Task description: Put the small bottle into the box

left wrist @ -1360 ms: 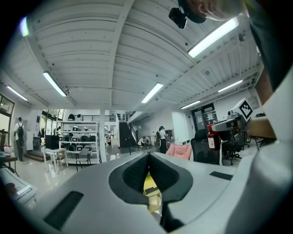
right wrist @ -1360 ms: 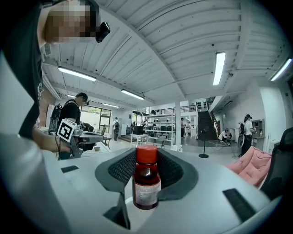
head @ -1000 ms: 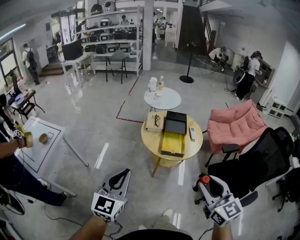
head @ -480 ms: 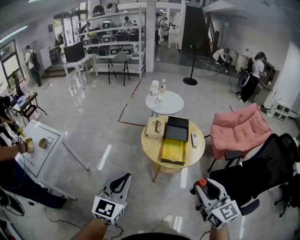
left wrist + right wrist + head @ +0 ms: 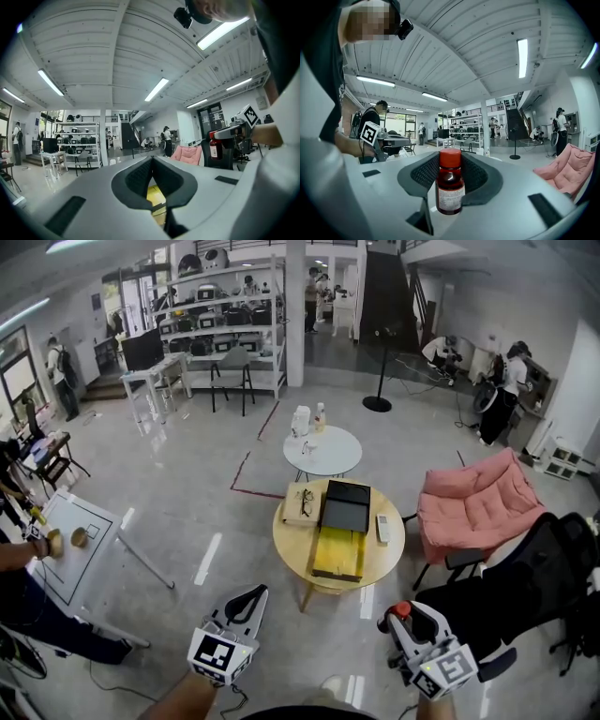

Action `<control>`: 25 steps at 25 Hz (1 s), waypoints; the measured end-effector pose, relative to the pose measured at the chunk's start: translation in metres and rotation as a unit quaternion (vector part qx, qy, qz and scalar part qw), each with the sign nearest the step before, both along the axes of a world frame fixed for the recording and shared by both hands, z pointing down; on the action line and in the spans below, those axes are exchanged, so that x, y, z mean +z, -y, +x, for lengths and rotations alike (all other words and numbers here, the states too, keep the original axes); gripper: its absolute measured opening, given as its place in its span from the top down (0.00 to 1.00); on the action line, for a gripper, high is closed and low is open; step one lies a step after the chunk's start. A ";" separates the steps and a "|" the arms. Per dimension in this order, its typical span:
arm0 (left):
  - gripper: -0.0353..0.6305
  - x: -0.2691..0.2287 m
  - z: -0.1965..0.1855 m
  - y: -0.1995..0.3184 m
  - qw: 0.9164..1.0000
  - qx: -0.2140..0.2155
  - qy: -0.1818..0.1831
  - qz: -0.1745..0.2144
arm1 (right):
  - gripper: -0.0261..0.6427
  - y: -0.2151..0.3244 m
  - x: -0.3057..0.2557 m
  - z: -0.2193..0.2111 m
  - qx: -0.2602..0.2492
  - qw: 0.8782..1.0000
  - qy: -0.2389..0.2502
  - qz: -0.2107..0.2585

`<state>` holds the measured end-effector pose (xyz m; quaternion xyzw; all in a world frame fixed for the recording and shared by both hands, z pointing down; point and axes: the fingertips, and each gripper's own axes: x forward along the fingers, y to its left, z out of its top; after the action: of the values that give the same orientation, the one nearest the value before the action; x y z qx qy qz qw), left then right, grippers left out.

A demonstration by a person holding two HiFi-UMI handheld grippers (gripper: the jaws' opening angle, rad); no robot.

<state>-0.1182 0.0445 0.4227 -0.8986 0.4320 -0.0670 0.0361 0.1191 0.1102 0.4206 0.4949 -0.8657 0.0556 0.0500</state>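
A small brown bottle [image 5: 450, 187] with a red cap stands upright between the pads of my right gripper [image 5: 450, 164], which is shut on it. In the head view the right gripper [image 5: 405, 613] is low at the right, with only the bottle's red cap [image 5: 401, 609] showing. My left gripper [image 5: 251, 592] is low at the left, its jaws closed tip to tip with nothing between them [image 5: 152, 161]. The box [image 5: 337, 549], yellow inside with a black lid raised at its far end, lies on the round wooden table [image 5: 286, 545], well ahead of both grippers.
A small white round table [image 5: 328, 460] with bottles stands behind the wooden one. A pink armchair [image 5: 478, 507] and a black office chair [image 5: 525, 577] are at the right. A white table [image 5: 70, 545] with a person's arm is at the left. Shelves and people fill the back.
The head view has shifted a little, so the wooden table sits slightly further left. Both grippers stay low in view, and the right one keeps hold of the bottle.
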 end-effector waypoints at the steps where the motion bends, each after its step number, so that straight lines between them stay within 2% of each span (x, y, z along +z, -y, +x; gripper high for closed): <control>1: 0.92 -0.001 0.006 0.004 1.000 0.001 -0.002 0.000 | 0.74 0.003 0.000 0.004 -0.001 1.000 0.000 -0.001; 8: 0.92 -0.004 0.045 0.029 1.000 0.000 -0.003 0.004 | 0.74 0.027 -0.002 0.040 -0.007 1.000 0.000 -0.002; 17: 0.92 -0.004 0.087 0.066 1.000 -0.024 -0.006 0.004 | 0.74 0.069 0.001 0.085 -0.032 0.999 -0.004 -0.005; 25: 0.92 -0.001 0.115 0.076 1.000 -0.030 0.001 0.003 | 0.74 0.093 0.005 0.109 -0.048 0.999 -0.004 -0.011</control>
<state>-0.0031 -0.0312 0.4215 -0.8850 0.4591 -0.0680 0.0376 0.2280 0.0174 0.4260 0.4529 -0.8874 0.0606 0.0610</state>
